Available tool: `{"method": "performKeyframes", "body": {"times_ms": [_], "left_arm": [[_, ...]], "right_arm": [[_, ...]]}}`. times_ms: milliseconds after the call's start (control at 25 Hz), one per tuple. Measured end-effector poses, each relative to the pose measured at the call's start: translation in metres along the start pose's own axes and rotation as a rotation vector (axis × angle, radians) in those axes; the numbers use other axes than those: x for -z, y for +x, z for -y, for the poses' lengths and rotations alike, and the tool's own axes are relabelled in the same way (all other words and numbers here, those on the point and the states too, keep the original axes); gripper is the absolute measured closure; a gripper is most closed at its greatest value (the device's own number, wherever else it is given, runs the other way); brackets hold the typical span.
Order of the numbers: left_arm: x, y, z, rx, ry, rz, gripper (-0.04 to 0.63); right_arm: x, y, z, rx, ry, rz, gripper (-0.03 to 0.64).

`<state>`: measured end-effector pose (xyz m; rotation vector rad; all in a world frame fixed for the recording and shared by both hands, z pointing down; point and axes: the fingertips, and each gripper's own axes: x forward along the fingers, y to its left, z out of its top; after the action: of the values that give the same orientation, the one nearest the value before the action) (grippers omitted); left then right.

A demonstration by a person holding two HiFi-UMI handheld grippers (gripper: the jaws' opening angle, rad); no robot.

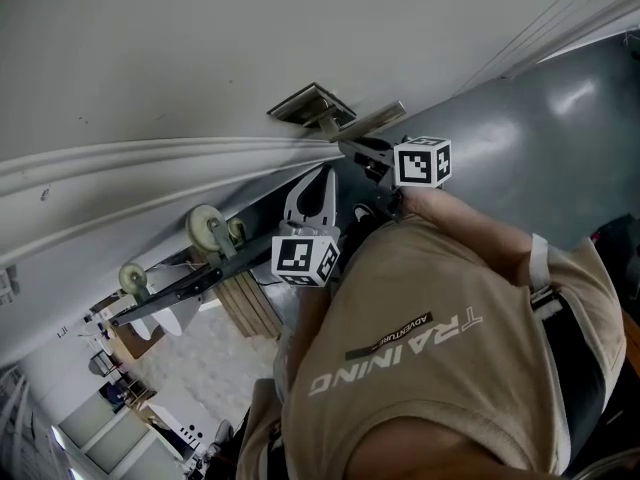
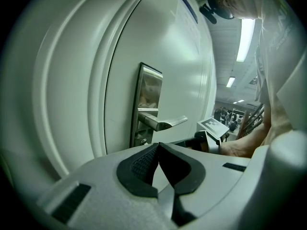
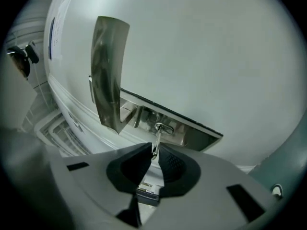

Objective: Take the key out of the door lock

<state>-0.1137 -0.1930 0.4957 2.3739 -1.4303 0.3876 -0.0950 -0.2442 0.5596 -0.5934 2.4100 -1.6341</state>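
The door's steel lock plate (image 1: 312, 106) carries a lever handle (image 1: 368, 122). In the right gripper view the lever (image 3: 108, 71) looms large, and below it a small silver key (image 3: 157, 140) sticks out of the plate (image 3: 196, 134). My right gripper (image 3: 154, 151) is shut on the key's outer end. The same gripper (image 1: 368, 156) reaches up to the plate in the head view. My left gripper (image 2: 158, 146) is shut on nothing, held back below the lever (image 2: 165, 122) and apart from the door. It sits lower in the head view (image 1: 318, 190).
The white door has raised moulding (image 1: 150, 163) left of the lock. Grey floor (image 1: 560, 138) lies to the right. A wheeled frame (image 1: 207, 228) stands by the door's base. The person's tan shirt (image 1: 430, 368) fills the lower head view.
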Motion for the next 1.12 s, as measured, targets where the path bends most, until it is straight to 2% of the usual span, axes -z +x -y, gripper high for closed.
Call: {"method": "performKeyframes", "body": {"times_ms": [160, 320, 400, 560, 760, 1000, 1120], "left_arm": [[0.002, -0.004, -0.006, -0.027, -0.013, -0.003, 0.586], [0.009, -0.003, -0.009, -0.033, -0.019, -0.014, 0.586], [0.008, 0.001, -0.008, -0.026, -0.018, -0.004, 0.586], [0.002, 0.004, -0.001, -0.002, 0.003, 0.017, 0.586], [-0.003, -0.001, 0.001, 0.004, 0.017, 0.030, 0.586], [0.003, -0.014, -0.005, -0.040, -0.003, 0.048, 0.586], [0.011, -0.025, -0.006, -0.068, -0.018, 0.050, 0.586]], "right_arm": [[-0.001, 0.002, 0.002, -0.015, 0.041, -0.007, 0.571], [-0.002, 0.004, 0.002, -0.036, 0.179, 0.018, 0.584], [-0.003, 0.004, 0.001, -0.046, 0.195, 0.015, 0.584], [-0.003, 0.002, 0.001, -0.076, 0.293, 0.028, 0.589], [-0.001, 0.000, 0.001, -0.052, 0.305, 0.033, 0.589], [-0.003, -0.001, 0.001, -0.049, 0.336, 0.052, 0.589], [0.001, -0.003, -0.001, -0.036, 0.320, 0.063, 0.590]]}}
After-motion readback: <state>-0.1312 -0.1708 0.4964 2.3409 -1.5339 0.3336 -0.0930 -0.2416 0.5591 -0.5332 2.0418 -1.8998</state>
